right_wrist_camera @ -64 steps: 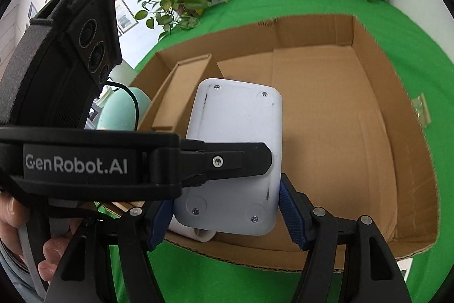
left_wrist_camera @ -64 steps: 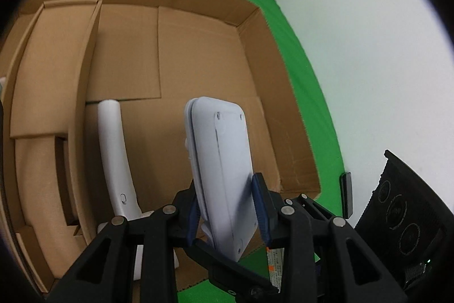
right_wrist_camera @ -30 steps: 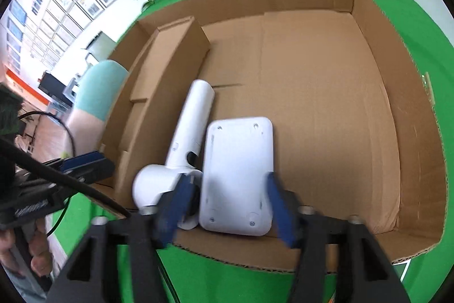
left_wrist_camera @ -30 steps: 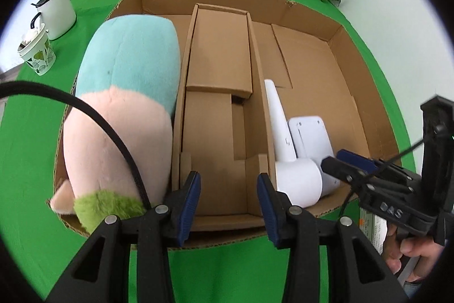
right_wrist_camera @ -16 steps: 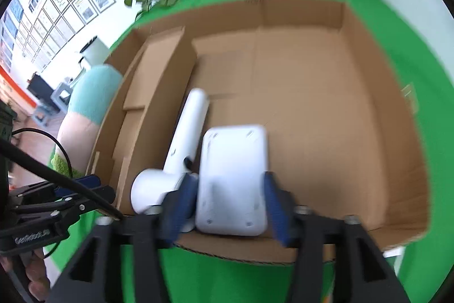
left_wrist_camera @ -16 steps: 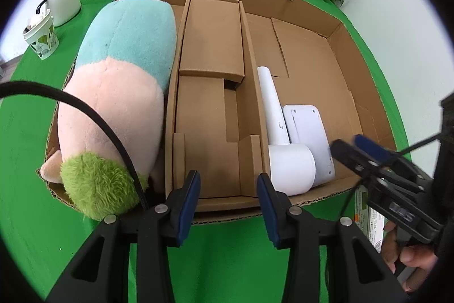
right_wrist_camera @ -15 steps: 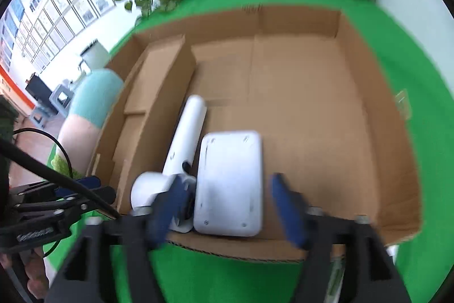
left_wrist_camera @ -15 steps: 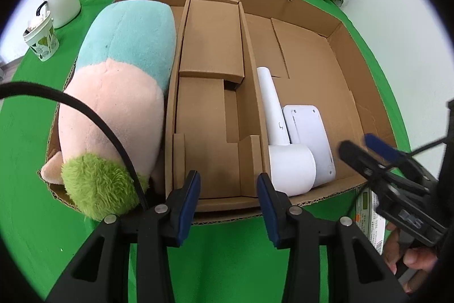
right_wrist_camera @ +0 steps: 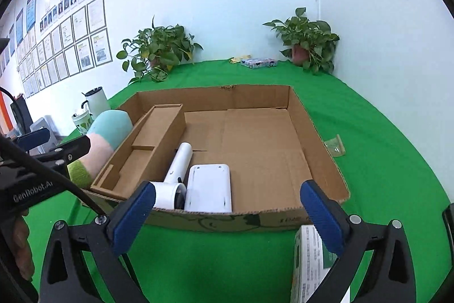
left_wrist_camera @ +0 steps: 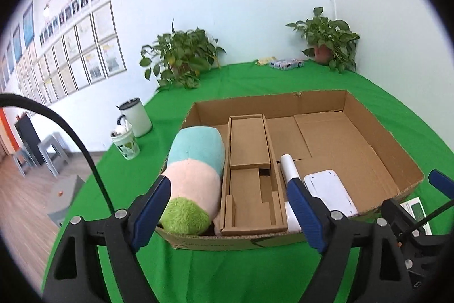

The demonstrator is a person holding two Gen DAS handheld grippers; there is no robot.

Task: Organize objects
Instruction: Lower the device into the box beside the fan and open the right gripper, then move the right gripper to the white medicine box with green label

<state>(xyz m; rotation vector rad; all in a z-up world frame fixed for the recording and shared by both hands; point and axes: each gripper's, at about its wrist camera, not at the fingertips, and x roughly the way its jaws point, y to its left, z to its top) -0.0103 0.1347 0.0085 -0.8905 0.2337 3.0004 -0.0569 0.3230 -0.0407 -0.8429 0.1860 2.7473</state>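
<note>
— Left hand-held gripper [left_wrist_camera: 228, 206]?
— Jaws opening wide, nothing between them.
— Right hand-held gripper [right_wrist_camera: 227, 213]?
— Opening too, empty. The white device [right_wrist_camera: 208, 188] lies in the cardboard box [right_wrist_camera: 317, 158], touching the hair dryer [right_wrist_camera: 176, 175].

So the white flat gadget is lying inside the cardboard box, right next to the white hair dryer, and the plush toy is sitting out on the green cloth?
Not quite. The plush toy is inside the cardboard box too, in the compartment left of the cardboard insert, as the left wrist view shows. The rest holds: the white flat gadget lies in the box beside the white hair dryer.
</note>
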